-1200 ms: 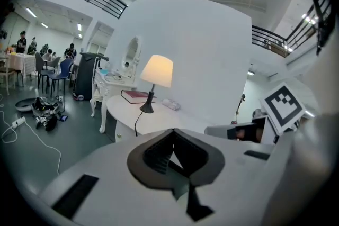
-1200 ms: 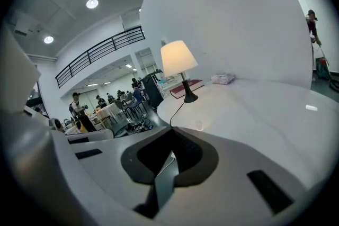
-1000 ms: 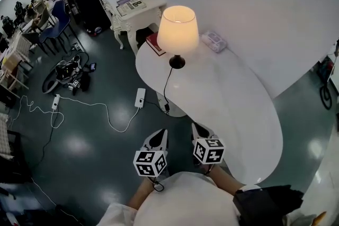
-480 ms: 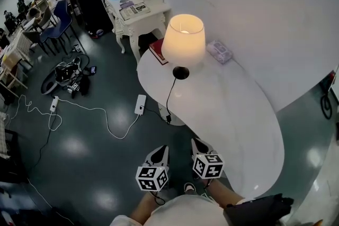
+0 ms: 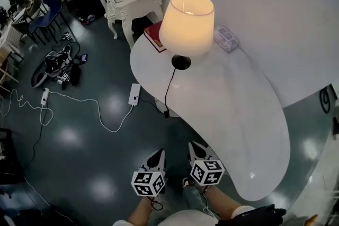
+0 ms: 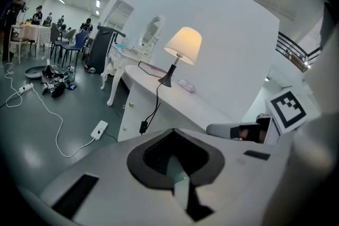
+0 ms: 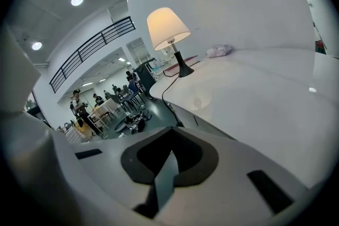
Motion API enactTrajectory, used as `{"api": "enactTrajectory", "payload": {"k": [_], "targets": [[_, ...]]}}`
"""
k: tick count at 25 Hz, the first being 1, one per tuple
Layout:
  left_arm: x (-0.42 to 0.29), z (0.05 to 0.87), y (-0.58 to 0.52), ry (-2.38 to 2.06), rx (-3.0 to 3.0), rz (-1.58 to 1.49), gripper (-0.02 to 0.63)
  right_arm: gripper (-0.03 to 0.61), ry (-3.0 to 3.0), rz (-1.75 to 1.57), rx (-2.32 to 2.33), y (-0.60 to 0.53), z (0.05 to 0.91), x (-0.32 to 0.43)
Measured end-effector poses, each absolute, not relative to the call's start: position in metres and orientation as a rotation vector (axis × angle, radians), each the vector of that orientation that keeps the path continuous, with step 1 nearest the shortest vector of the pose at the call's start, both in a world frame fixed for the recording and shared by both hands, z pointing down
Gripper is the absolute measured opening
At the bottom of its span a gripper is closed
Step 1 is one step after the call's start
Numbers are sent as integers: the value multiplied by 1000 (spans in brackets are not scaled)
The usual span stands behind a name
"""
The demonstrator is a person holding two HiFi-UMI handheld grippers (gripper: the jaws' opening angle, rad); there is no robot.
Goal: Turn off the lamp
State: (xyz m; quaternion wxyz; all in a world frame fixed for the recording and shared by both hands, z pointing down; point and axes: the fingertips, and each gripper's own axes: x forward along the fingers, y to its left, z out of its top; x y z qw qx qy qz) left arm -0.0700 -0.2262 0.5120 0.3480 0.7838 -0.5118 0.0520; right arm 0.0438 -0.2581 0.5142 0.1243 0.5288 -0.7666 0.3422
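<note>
With my left gripper (image 5: 156, 156) and right gripper (image 5: 197, 148) both closed on nothing at the desk's (image 5: 238, 114) near end, the lit lamp (image 5: 186, 16) stands well ahead at the far end, its cord (image 5: 168, 87) dropping over the left edge, likely nearer my left.

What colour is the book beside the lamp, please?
The book is dark red, clearest in the head view.
</note>
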Motion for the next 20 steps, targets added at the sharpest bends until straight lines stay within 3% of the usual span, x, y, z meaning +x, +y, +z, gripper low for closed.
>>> {"api": "enactTrajectory", "payload": {"k": [20], "targets": [[-55, 710, -249, -1201, 2008, 219, 9, -2, -2158, 1105, 1538, -261, 695, 33]]}}
